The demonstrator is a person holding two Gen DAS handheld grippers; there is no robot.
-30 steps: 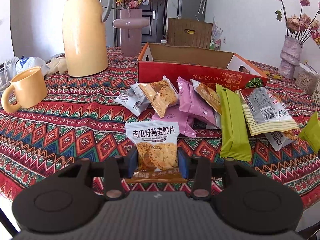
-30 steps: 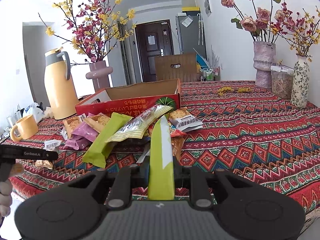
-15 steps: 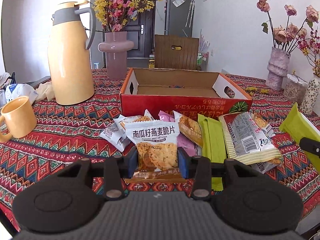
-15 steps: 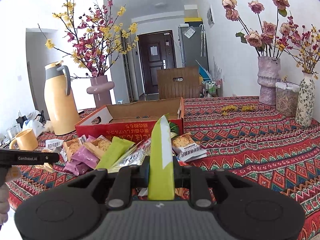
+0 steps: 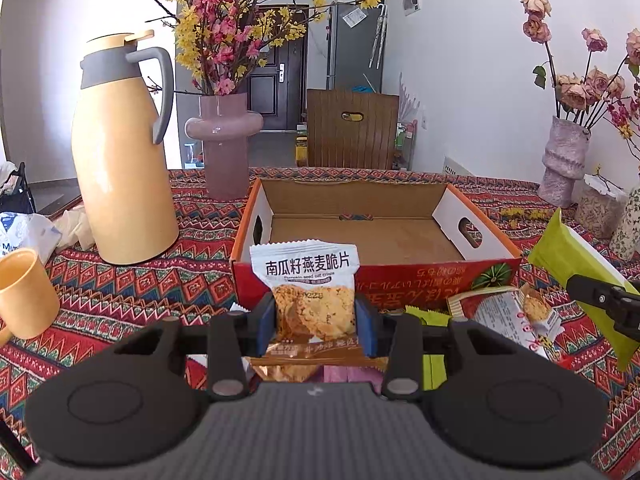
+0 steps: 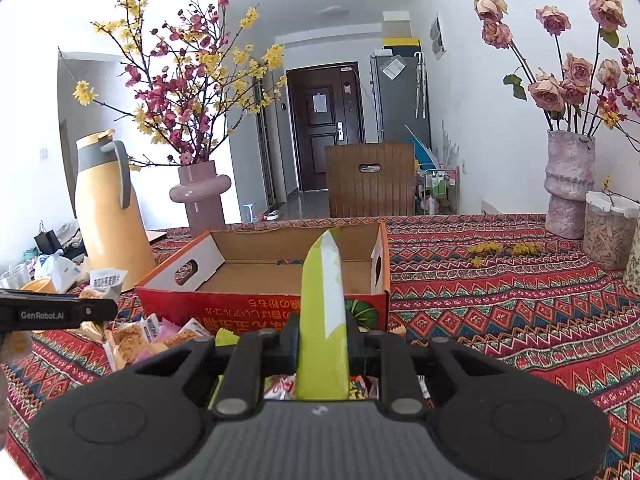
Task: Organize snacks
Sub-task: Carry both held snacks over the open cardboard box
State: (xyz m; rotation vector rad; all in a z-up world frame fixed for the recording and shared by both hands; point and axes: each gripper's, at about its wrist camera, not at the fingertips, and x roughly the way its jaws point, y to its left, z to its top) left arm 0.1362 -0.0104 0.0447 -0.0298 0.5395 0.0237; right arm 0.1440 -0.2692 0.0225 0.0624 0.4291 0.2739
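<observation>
My left gripper [image 5: 315, 322] is shut on a white-and-orange oat crisp packet [image 5: 308, 280], held above the table in front of the open red cardboard box [image 5: 496, 266]. My right gripper [image 6: 323, 346] is shut on a long green snack bar [image 6: 323, 312], held upright before the same box [image 6: 260, 308]. The box looks empty inside. The green bar [image 5: 580, 276] and right gripper also show at the right of the left wrist view. Loose snack packets [image 6: 160, 338] lie on the cloth before the box.
A yellow thermos jug [image 5: 120, 160] and a pink vase [image 5: 224, 136] stand left of the box, and a yellow mug [image 5: 24, 296] stands at the near left. Flower vases [image 6: 568, 184] and a jar [image 6: 608, 236] stand at the far right. A wooden chair [image 6: 370, 178] is behind the table.
Both grippers have lifted their packets off the pile and moved toward the box, so its inside now shows in both views.
</observation>
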